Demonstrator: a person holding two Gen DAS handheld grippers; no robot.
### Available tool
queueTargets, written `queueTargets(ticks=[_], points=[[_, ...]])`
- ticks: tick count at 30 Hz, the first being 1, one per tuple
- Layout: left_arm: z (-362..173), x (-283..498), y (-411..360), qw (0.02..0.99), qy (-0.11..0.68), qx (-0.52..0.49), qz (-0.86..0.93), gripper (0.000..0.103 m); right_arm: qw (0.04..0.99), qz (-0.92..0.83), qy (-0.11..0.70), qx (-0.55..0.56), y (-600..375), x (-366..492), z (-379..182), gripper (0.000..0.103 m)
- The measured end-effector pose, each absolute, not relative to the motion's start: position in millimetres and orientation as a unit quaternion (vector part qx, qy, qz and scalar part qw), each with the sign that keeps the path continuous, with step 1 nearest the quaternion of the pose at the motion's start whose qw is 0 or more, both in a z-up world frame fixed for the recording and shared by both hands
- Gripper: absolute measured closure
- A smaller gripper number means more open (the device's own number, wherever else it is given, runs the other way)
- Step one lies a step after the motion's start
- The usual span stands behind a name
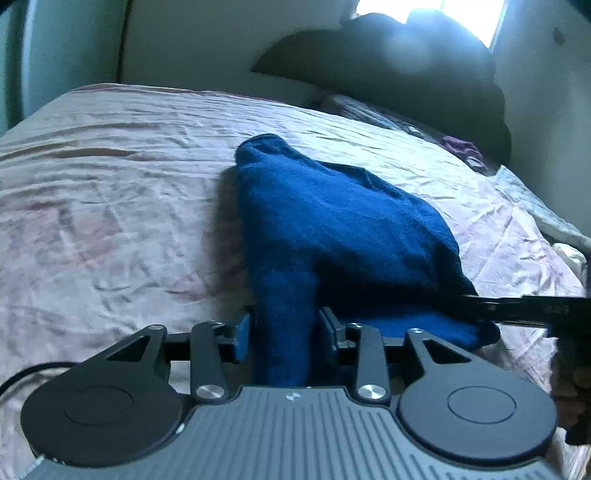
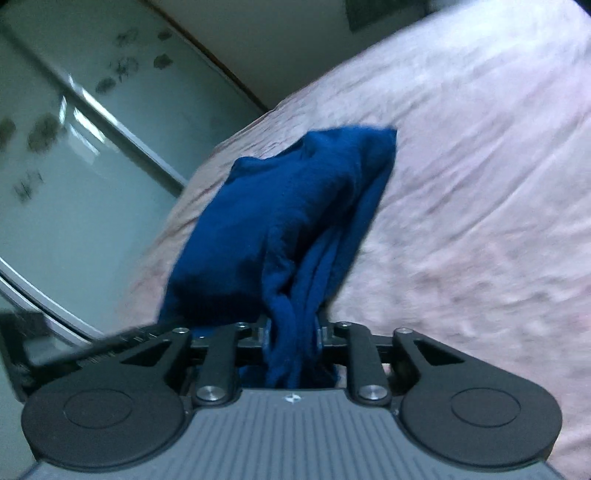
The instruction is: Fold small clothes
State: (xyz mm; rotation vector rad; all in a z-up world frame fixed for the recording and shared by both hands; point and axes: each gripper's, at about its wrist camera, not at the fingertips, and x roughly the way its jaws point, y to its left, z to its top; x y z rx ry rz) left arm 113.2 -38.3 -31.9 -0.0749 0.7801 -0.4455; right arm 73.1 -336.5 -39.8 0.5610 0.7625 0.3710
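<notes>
A dark blue knitted garment (image 1: 332, 221) lies bunched on a pinkish bed sheet (image 1: 110, 184). My left gripper (image 1: 286, 325) is shut on a thick fold of its near edge, and the cloth fills the gap between the pads. In the right wrist view the same blue garment (image 2: 288, 199) rises in a gathered ridge from my right gripper (image 2: 293, 332), which is shut on a wad of it. The right gripper's fingers (image 1: 517, 306) reach in from the right edge of the left wrist view, at the garment's near right corner. The left gripper's body (image 2: 110, 343) shows low on the left.
A large dark heap (image 1: 388, 74) sits at the far end of the bed under a bright window (image 1: 469, 14). A small purple item (image 1: 461, 146) lies at the far right. Frosted sliding doors (image 2: 74, 147) stand beside the bed sheet (image 2: 480, 184).
</notes>
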Motion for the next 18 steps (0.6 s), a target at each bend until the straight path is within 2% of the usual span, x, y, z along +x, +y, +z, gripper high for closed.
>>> queueTargets(ticks=[5, 7, 12, 15, 17, 18], points=[[-33, 96, -36, 0.907, 0.382, -0.032, -0.173, 0.051, 0.946, 0.104, 0.291, 0.100, -301, 34, -2, 0.077], [-34, 92, -37, 0.909, 0.381, -0.032, -0.163, 0.045, 0.944, 0.132, 0.286, 0.095, -291, 28, 1, 0.077], [-30, 81, -38, 0.917, 0.372, -0.027, -0.139, 0.043, 0.930, 0.121, 0.332, 0.099, -284, 43, -26, 0.077], [-26, 77, -35, 0.920, 0.368, -0.029, -0.133, 0.036, 0.935, 0.104, 0.312, 0.133, -292, 31, -21, 0.076], [-27, 75, -35, 0.919, 0.372, -0.031, -0.128, 0.034, 0.937, 0.098, 0.303, 0.143, -293, 25, -19, 0.067], [-27, 73, -35, 0.918, 0.374, -0.033, -0.128, 0.034, 0.936, 0.094, 0.306, 0.146, -292, 24, -21, 0.056]])
